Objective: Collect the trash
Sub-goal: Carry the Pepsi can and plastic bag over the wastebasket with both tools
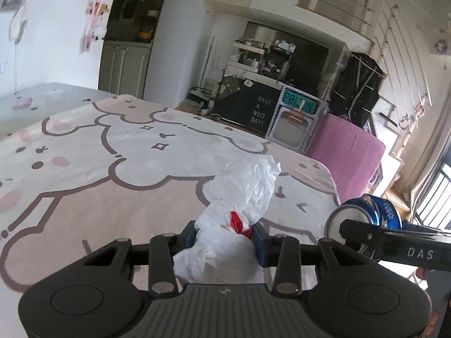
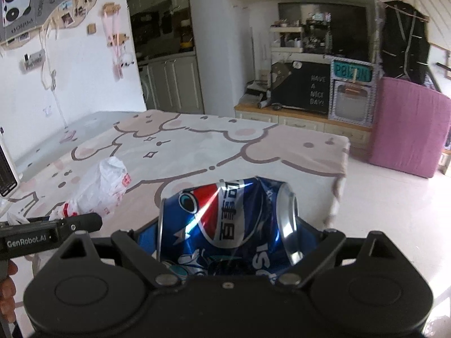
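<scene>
My left gripper (image 1: 227, 238) is shut on a crumpled white plastic bag (image 1: 242, 191) with a red print, held just above the table with the cartoon cloth (image 1: 112, 186). The bag also shows in the right wrist view (image 2: 98, 186), at the left. My right gripper (image 2: 228, 242) is shut on a dented blue Pepsi can (image 2: 225, 222), lying sideways between the fingers, above the table's near right part. The can and the right gripper show in the left wrist view (image 1: 369, 214), to the right of the bag.
The table's right edge (image 2: 342, 174) drops to a pale floor (image 2: 380, 211). A pink covered box (image 2: 408, 129) stands beyond it. A low cabinet with a black sign (image 2: 310, 90) lines the far wall. A white device (image 2: 7, 169) stands at the table's left.
</scene>
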Available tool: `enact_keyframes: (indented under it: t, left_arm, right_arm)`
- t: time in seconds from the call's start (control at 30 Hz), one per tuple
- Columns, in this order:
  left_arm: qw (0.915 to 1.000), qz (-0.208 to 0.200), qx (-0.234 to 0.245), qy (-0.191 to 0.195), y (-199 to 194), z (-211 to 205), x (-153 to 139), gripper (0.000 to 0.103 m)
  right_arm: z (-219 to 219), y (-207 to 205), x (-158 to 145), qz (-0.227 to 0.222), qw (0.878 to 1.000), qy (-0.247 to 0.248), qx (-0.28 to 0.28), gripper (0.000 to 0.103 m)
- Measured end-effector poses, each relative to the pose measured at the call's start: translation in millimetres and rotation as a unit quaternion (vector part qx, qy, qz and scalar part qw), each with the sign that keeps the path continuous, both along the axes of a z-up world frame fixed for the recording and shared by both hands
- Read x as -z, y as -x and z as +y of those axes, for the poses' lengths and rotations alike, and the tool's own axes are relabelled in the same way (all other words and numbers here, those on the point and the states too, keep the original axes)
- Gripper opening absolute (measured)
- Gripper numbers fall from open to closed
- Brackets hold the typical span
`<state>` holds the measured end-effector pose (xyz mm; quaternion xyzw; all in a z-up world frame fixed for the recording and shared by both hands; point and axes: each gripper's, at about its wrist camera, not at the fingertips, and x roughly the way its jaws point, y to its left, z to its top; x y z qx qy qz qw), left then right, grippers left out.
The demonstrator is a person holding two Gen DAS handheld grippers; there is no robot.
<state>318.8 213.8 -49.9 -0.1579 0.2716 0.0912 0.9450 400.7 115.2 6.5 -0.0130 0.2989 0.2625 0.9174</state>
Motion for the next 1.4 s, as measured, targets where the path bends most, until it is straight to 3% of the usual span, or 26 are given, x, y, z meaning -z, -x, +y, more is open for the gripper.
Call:
enact_keyframes:
  t: [0.4,0.8,1.13,1.4]
  left_arm:
    - [0.9982,-0.014,0.044,-0.040,39,-58,-22,0.042]
    - [0.9918,-0.017,0.113,-0.057,34,-142,-22,0.042]
    - [0.9807,0.014,0.187,-0.057,-2,-229,11,0.042]
    - [0.9687,0.077,0.232,-0.043,-51,-287,66,0.042]
  right_arm:
    - [-72,67,-8,-0.026,0.998,-0.019,0.048,0.094]
    - [-164,104,0,-0.034,0.993,-0.024,0.107,0.094]
    - [-253,105,34,-0.005,0.985,-0.022,0.173,0.094]
    - [-309,92,84,0.046,0.977,-0.016,0.210,0.094]
